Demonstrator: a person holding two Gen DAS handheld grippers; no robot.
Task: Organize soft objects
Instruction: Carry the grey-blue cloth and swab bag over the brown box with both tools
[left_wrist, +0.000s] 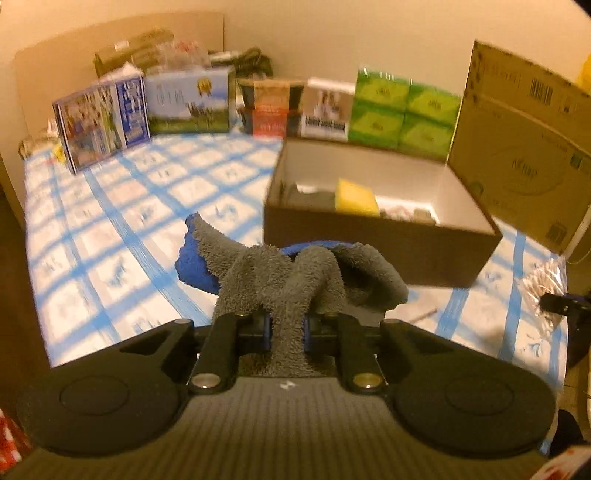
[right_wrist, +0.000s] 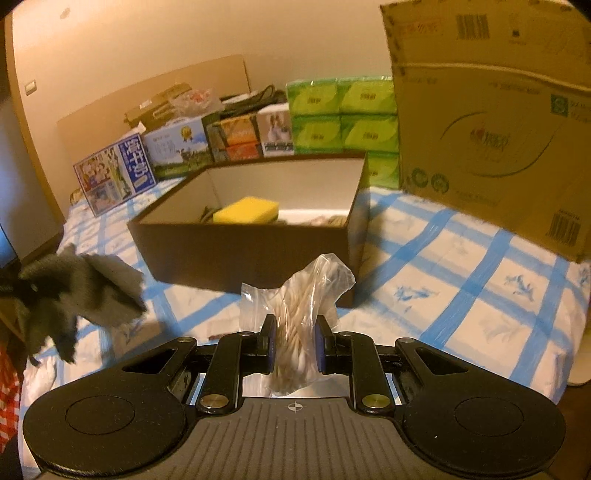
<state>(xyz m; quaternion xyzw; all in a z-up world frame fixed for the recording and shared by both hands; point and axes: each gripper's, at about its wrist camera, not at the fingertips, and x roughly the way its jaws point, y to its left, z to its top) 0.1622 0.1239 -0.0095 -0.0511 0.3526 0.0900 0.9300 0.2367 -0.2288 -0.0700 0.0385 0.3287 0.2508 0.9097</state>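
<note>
My left gripper (left_wrist: 287, 326) is shut on a grey and blue terry cloth (left_wrist: 280, 273), which bunches up above the jaws and hangs off the checked bed cover (left_wrist: 122, 206). From the right wrist view the same cloth (right_wrist: 92, 291) hangs at the far left. My right gripper (right_wrist: 293, 349) is shut on a clear plastic bag of cotton swabs (right_wrist: 299, 306), held above the cover. Ahead of both stands an open brown box (left_wrist: 369, 236) (right_wrist: 251, 243) with a yellow sponge (left_wrist: 356, 197) (right_wrist: 247, 210) and other small items inside.
A large cardboard carton (right_wrist: 495, 125) stands to the right of the brown box. Green tissue packs (right_wrist: 343, 114), milk cartons (left_wrist: 107, 118) and other boxes line the back along the wall. A crinkled clear bag (left_wrist: 546, 288) shows at the right edge.
</note>
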